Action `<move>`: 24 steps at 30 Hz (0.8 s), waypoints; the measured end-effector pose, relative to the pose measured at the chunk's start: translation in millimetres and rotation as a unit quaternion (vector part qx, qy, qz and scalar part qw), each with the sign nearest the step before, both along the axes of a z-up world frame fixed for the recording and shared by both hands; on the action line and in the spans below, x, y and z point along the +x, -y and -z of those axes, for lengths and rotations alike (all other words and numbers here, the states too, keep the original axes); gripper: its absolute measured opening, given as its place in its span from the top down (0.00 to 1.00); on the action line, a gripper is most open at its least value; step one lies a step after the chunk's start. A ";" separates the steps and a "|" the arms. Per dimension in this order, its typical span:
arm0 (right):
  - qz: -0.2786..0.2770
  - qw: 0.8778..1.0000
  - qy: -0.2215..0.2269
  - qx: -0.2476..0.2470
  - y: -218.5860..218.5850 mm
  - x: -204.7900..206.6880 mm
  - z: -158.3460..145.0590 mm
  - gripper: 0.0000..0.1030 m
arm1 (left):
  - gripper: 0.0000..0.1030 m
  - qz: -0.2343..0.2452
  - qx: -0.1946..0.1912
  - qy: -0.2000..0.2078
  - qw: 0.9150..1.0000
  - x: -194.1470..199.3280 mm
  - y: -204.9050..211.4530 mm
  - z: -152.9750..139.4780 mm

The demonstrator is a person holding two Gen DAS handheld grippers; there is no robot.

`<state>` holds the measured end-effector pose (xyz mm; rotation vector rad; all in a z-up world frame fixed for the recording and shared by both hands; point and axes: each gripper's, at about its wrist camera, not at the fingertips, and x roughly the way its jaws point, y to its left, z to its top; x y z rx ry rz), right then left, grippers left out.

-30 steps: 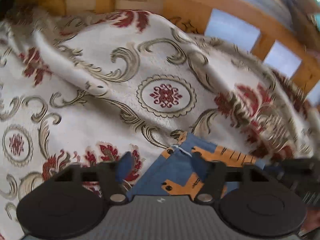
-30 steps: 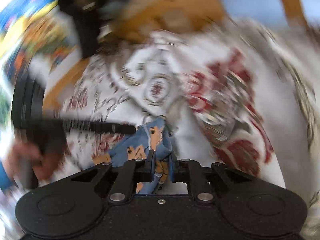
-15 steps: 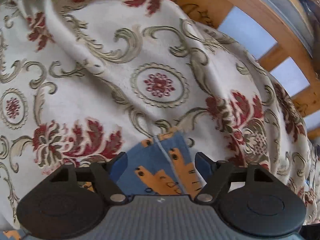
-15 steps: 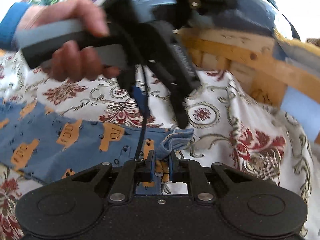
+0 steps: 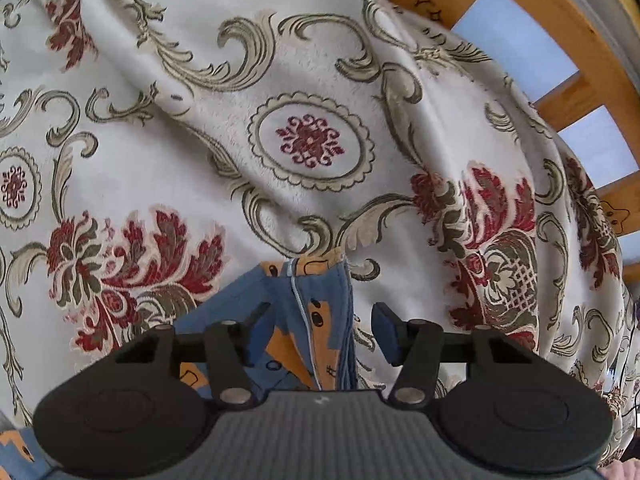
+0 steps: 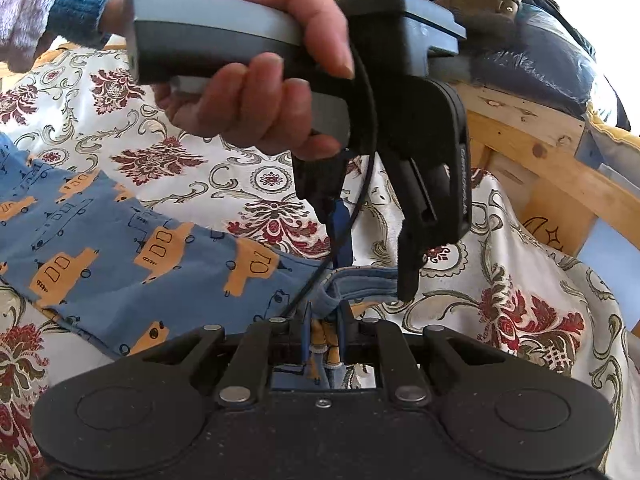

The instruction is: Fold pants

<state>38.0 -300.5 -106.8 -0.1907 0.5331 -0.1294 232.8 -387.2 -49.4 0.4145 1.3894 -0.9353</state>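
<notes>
Right gripper (image 6: pixel 322 334): fingers together, clamped on a bunched hem of the pants (image 6: pixel 120 256), fabric pinched right at the camera. One pair of pants: blue soft knit, orange vehicle print with thin dark outline drawings, lying mostly flat to the left on the bedspread (image 6: pixel 520 280).

Left gripper (image 5: pixel 320 330): two fingers apart, blue pads, straddling a folded edge of the pants (image 5: pixel 316 312) with a pale stitched seam down the middle; not clamped on anything. Seen from the right wrist view it hangs tips-down just above the hem, held by one hand (image 6: pixel 248 60) in a blue ribbed cuff, black cable looping down.

Bedspread (image 5: pixel 312 92): cream, plush-looking, repeating round medallions, olive scrolls and dark red florals; creased into ridges.

Farthest: wooden bed rail (image 5: pixel 560 40), light pine with several slats, moon and star outlines drawn on it. Dark bedding piled past it, top right in the right wrist view.
</notes>
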 end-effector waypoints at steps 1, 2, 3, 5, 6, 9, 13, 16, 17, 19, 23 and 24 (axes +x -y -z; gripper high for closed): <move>-0.001 1.000 -0.001 -0.001 -0.6 0.4 0.0 0.86 | 0.43 -0.001 0.002 0.001 1.000 -0.3 0.4 0.7; -0.002 1.000 -0.001 -0.001 -1.1 0.8 0.1 0.86 | 0.43 -0.001 0.004 0.001 1.000 -1.0 1.1 0.0; -0.003 1.000 -0.001 -0.002 -1.7 1.1 0.4 0.86 | 0.42 0.000 0.006 0.004 1.000 -2.0 1.7 -1.2; -0.005 1.000 -0.002 -0.004 -2.8 1.8 0.2 0.86 | 0.39 0.011 0.008 0.020 1.000 -6.9 5.9 -4.1; -0.007 1.000 -0.003 -0.006 -3.3 2.0 0.3 0.86 | 0.39 0.020 0.012 0.034 0.999 -10.3 8.0 -6.2; -0.013 1.000 -0.003 -0.013 -6.9 3.5 0.5 0.86 | 0.40 0.035 0.023 0.060 0.997 -18.1 13.1 -9.8; -0.026 0.999 -0.004 -0.022 -13.8 3.9 0.9 0.87 | 0.55 0.054 0.049 0.091 0.993 -24.2 15.9 -8.1; -0.034 0.999 -0.006 -0.025 -18.7 4.4 1.5 0.87 | 0.72 0.060 0.051 0.080 0.994 -23.7 11.8 -2.3; -0.036 0.999 -0.007 -0.025 -19.8 4.3 1.7 0.87 | 0.78 0.058 0.051 0.074 0.994 -22.6 9.6 -0.3; -0.038 0.999 -0.008 -0.026 -21.6 3.9 1.6 0.87 | 0.84 0.052 0.040 0.064 0.996 -19.7 2.7 1.7; -0.040 0.999 -0.002 -0.025 -23.8 1.4 -0.6 0.87 | 0.87 0.031 0.001 0.052 0.998 -14.4 -17.7 -4.7; -0.042 0.999 0.002 -0.025 -24.7 0.3 -2.2 0.87 | 0.87 0.022 -0.012 0.046 0.999 -12.0 -24.6 -7.0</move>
